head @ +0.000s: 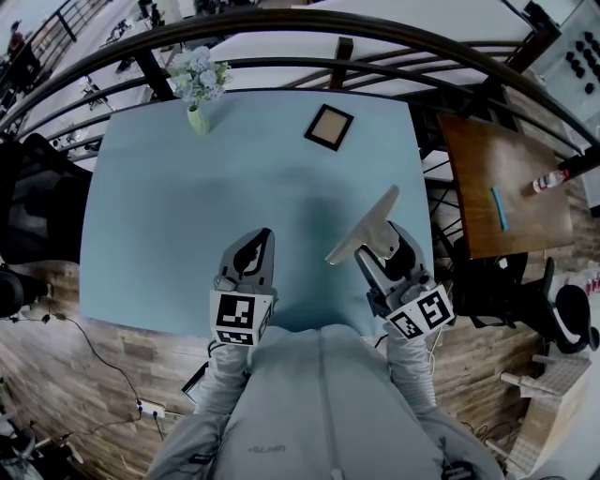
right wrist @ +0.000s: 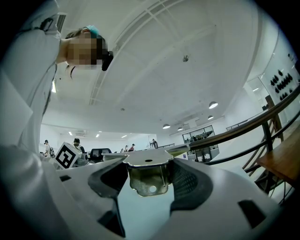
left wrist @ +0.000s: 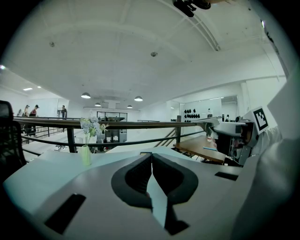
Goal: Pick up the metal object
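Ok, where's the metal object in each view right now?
Head view: metal object right of centre, in the right gripper's jaws.
Left gripper view: its thin edge, mid-right.
Right gripper view: centre, clamped between the jaws.
Shared landmark: the dark railing.

Two grippers (head: 257,236) (head: 377,234), one metal object (head: 362,228), one vase (head: 197,119), one frame (head: 329,127), perhaps two tables (head: 159,206) (head: 511,173)

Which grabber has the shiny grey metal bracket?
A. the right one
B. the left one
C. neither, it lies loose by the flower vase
A: the right gripper is clamped on the shiny grey metal bracket, while the left gripper is shut on nothing.
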{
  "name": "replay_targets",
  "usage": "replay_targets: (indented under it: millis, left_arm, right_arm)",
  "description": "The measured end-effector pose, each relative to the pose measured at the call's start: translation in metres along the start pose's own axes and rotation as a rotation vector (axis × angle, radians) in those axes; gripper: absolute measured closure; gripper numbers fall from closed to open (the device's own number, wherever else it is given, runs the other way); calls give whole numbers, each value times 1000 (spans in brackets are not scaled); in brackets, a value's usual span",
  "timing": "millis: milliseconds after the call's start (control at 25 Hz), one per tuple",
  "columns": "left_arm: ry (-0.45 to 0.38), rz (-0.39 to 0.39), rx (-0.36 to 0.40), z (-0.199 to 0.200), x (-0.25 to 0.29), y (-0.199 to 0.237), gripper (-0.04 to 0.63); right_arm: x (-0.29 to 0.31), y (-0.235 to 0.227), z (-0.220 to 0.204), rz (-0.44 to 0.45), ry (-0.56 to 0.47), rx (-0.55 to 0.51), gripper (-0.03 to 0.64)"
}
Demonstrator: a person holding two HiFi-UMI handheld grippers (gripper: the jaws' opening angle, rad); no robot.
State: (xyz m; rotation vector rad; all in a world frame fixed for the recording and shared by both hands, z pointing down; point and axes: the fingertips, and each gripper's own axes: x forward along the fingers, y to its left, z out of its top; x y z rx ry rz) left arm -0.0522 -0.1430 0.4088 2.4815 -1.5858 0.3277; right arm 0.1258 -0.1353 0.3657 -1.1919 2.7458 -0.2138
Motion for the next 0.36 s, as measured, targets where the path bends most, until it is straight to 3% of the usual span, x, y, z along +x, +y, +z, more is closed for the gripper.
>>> replay_targets:
  millis: [360]
  left_arm:
    - [0, 10, -6, 0, -1, 5, 566]
  right_arm:
    - [9, 5, 0, 29, 3, 6, 325]
